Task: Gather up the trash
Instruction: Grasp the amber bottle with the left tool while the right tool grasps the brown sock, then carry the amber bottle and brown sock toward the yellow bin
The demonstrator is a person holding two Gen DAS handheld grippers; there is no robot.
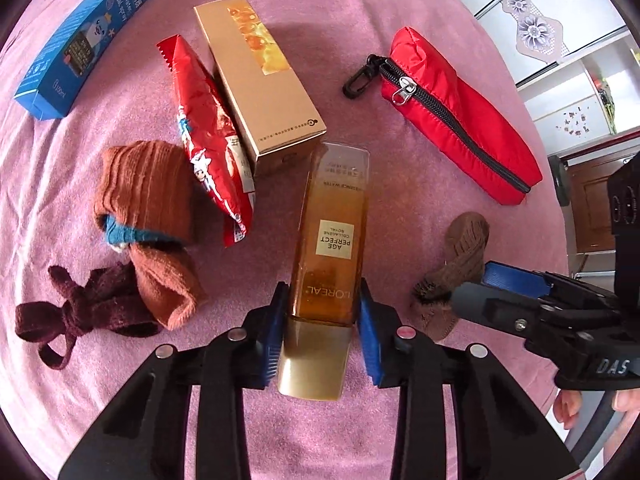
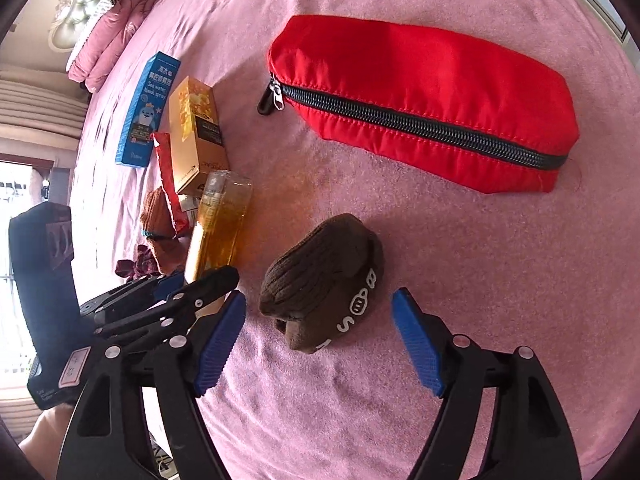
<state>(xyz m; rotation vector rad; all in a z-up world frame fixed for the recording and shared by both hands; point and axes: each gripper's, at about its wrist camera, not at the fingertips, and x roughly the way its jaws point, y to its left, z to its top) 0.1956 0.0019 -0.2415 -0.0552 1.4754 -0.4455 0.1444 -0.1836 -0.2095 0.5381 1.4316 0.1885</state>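
My left gripper (image 1: 322, 320) is clamped on the amber bottle (image 1: 332, 232), which lies on the pink bedspread (image 1: 360, 40) just below the gold box (image 1: 256, 80). My right gripper (image 2: 318, 316) stands wide, pads either side of the brown sock (image 2: 320, 280), not touching it. Red pouch (image 2: 420, 108) lies beyond.

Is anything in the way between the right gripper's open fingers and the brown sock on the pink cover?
Nothing visible. The right gripper is open, and the brown sock lies just ahead of its fingers with only bare pink cover around it. The left gripper, shut on the amber bottle, sits off to one side.
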